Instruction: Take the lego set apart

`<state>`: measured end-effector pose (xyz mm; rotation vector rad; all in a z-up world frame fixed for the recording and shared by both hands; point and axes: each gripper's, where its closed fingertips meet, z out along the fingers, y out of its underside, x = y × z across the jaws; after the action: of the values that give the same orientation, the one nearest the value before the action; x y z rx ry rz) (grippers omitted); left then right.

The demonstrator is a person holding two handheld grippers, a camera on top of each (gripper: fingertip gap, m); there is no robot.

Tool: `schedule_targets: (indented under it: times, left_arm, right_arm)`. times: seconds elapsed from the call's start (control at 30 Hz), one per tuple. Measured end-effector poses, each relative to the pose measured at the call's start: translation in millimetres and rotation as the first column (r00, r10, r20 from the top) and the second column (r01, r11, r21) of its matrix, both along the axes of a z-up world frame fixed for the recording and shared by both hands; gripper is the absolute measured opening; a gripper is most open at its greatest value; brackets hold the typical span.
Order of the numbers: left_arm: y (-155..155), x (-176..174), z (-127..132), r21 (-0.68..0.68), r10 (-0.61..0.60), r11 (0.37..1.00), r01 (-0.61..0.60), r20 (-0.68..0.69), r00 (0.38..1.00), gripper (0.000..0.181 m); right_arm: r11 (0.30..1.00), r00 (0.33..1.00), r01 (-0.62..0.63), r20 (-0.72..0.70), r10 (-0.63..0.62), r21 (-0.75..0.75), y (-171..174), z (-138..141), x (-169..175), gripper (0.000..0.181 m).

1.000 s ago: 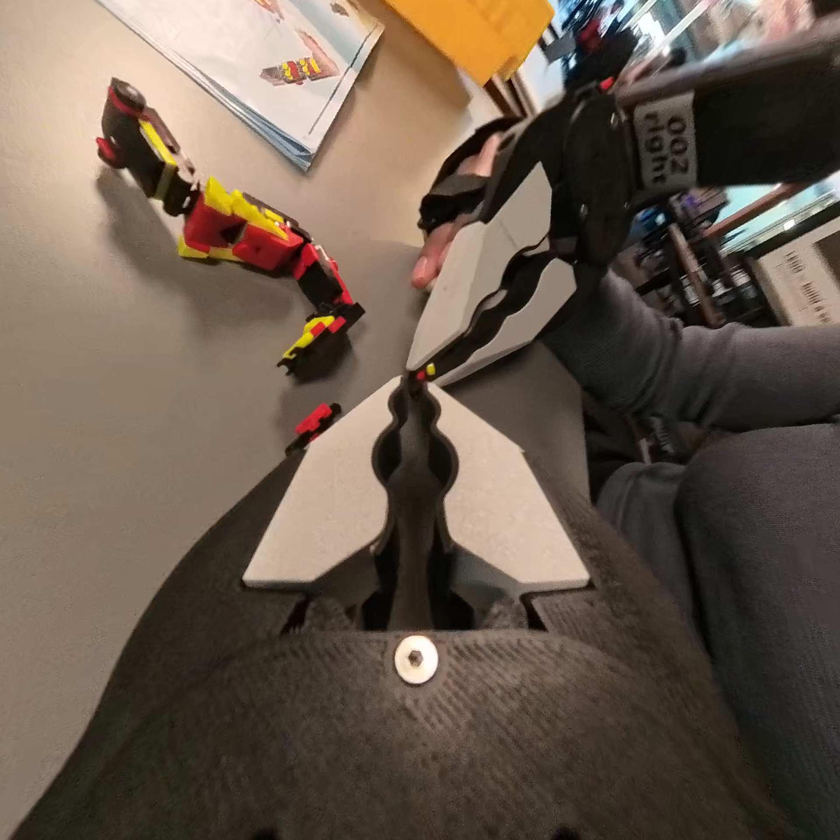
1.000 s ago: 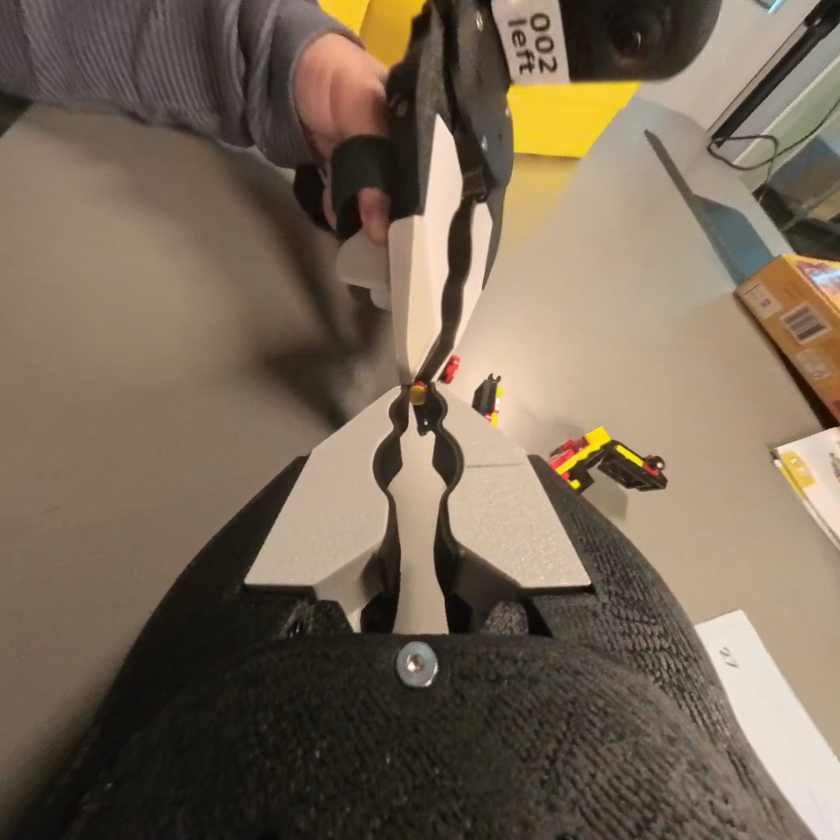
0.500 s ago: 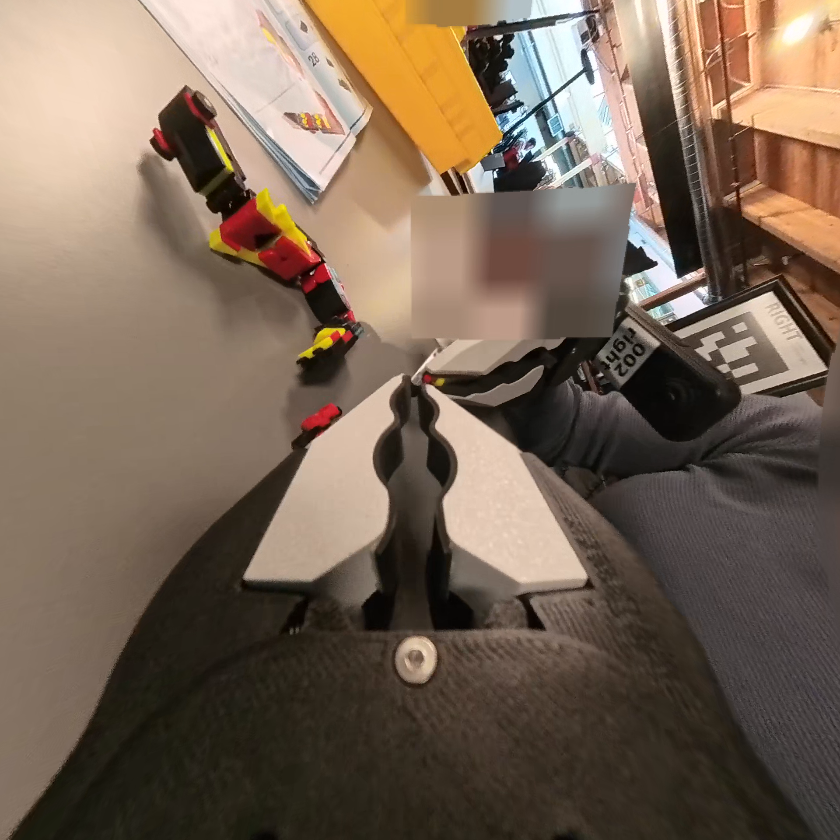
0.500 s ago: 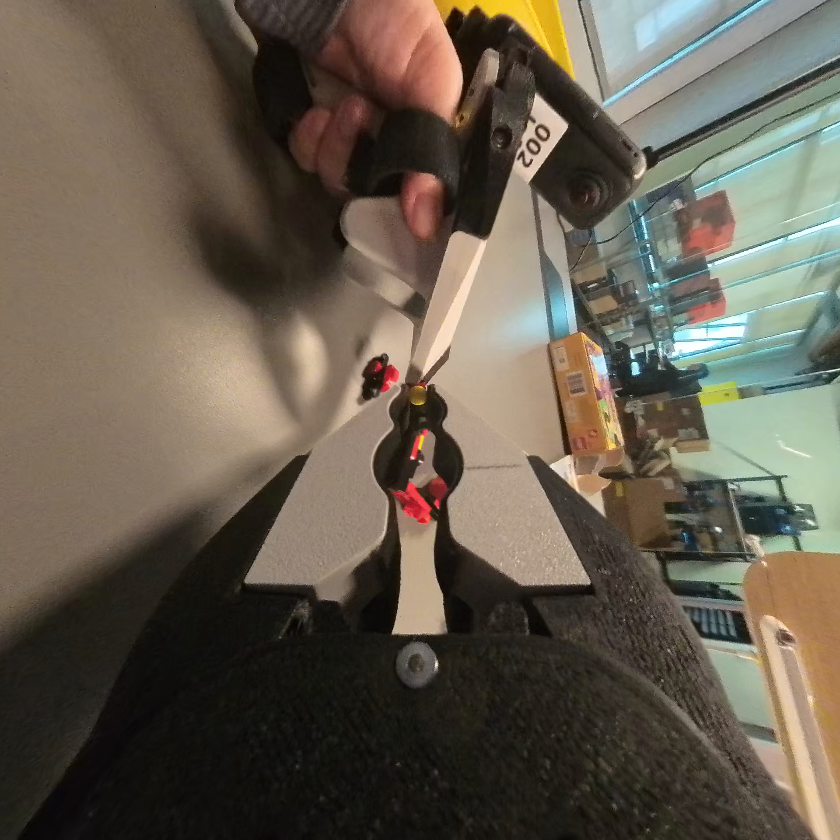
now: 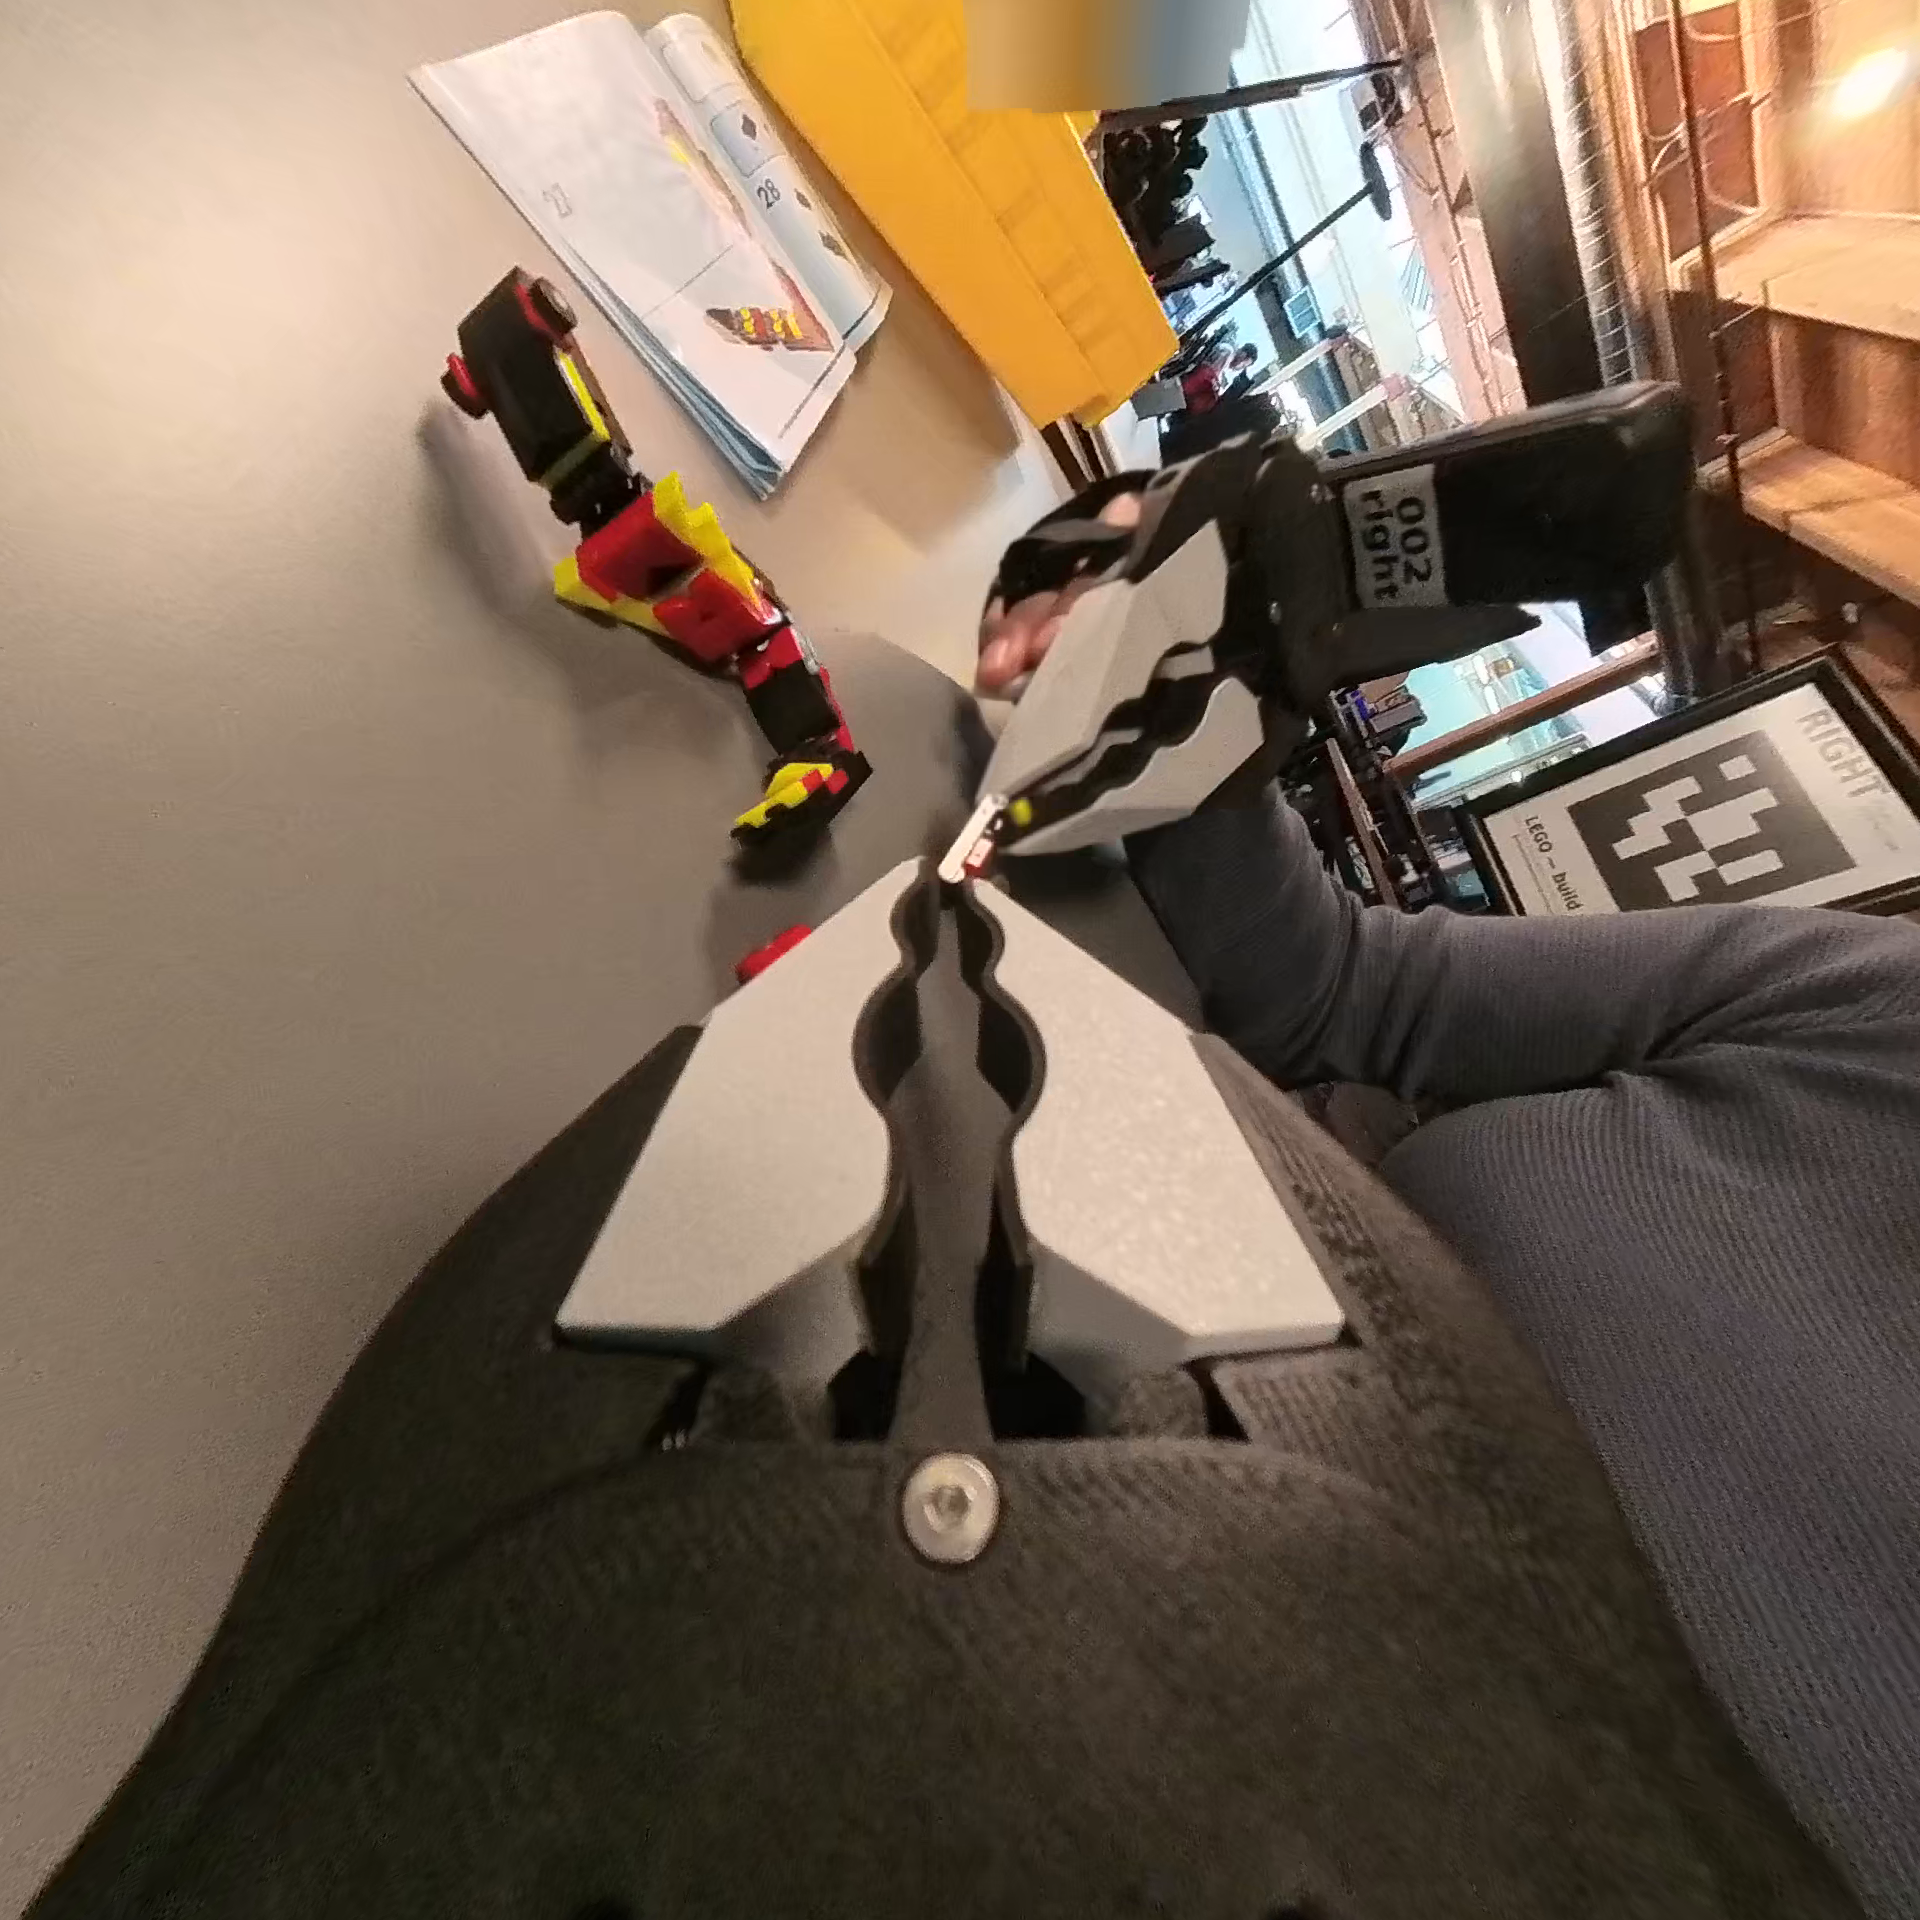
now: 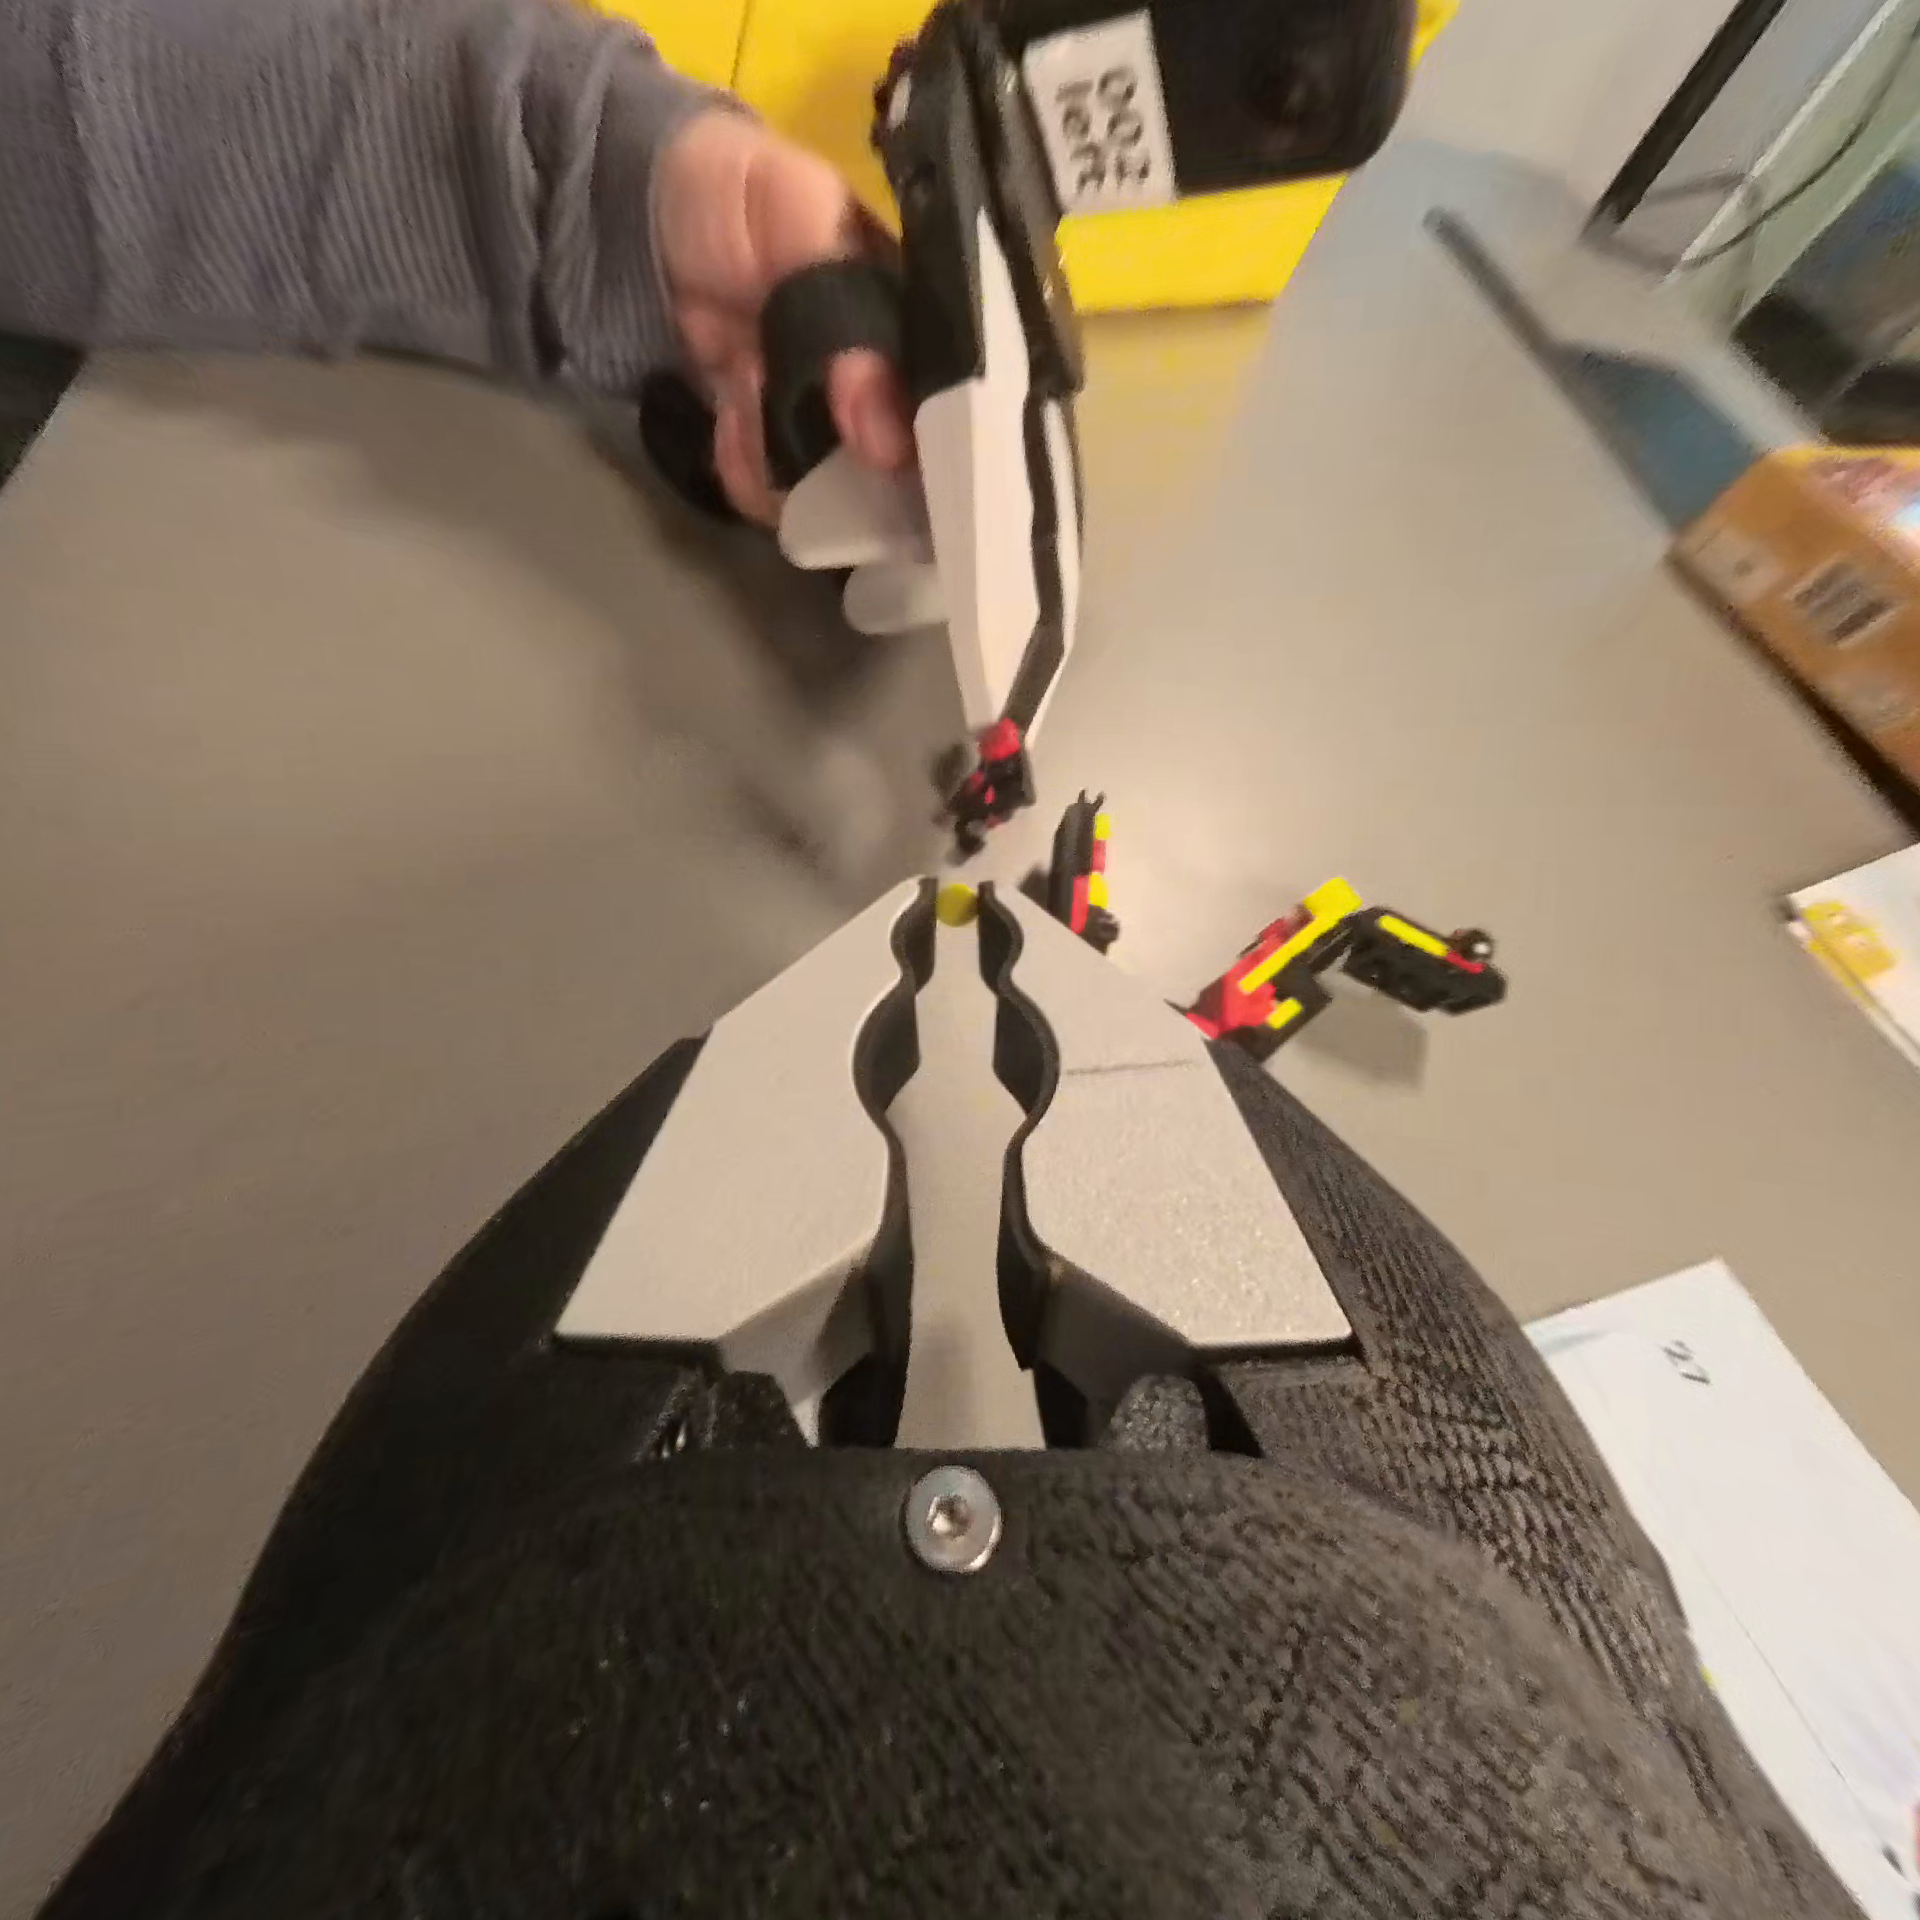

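My left gripper [image 5: 951,896] is shut on a small red and black lego piece [image 6: 987,779], held above the grey table [image 5: 260,831]. My right gripper [image 6: 954,896] is shut on a tiny yellow round piece [image 6: 954,904]. In the left wrist view the right gripper [image 5: 1006,826] hovers just beyond my left tips, with a small gap between the two held pieces. The main red, yellow and black lego model [image 5: 665,582] lies on the table beyond. A black and yellow chunk [image 6: 1086,873] and a small loose red piece [image 5: 774,948] lie nearer.
An open instruction booklet [image 5: 675,239] and a yellow bin [image 5: 987,208] lie past the model. A cardboard box [image 6: 1818,592] and a white sheet [image 6: 1714,1507] sit on the right. A person's grey sleeves and lap are at the table edge, with a framed marker sign [image 5: 1714,821] behind.
A second ago both grippers pinched one small assembly tip to tip. Now they have pulled apart: the left keeps the red and black piece, the right keeps the yellow round piece.
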<state>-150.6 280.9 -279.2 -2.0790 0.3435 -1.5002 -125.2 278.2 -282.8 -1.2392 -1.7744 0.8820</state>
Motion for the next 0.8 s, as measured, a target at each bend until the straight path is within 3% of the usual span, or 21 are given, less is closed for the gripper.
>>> schedule_targets:
  times: [0.07, 0.17, 0.37, 0.67, 0.8]
  left_arm:
    - [0.9, 0.1, -2.4, -0.009, 0.006, 1.000, -0.006, -0.013, 1.000, 0.001]
    - [1.9, 1.0, -7.3, -0.024, 0.014, 1.000, -0.015, -0.042, 0.999, 0.001]
    - [3.7, -0.4, -11.2, -0.053, 0.030, 0.998, -0.033, -0.051, 0.998, 0.001]
    - [3.3, 0.2, -14.3, -0.060, 0.025, 0.998, -0.029, -0.070, 0.997, 0.002]
    - [3.6, -0.2, -13.8, -0.058, 0.026, 0.998, -0.030, -0.067, 0.997, 0.002]
  right_arm:
    - [0.999, 0.999, -0.002, 0.035, 0.000, 0.042, -2.3, -5.6, -2.4, 0.010]
    - [0.981, 0.997, 0.005, 0.075, -0.020, 0.194, -3.1, -10.7, -7.1, 0.034]
    - [0.835, 0.993, 0.042, 0.071, -0.097, 0.549, 8.5, -11.2, -16.0, 0.023]
    - [0.907, 0.978, 0.056, 0.161, -0.134, 0.417, 10.9, -22.1, -10.5, 0.053]
    - [0.949, 0.979, 0.096, 0.145, -0.145, 0.299, 11.1, -18.8, -11.2, 0.080]
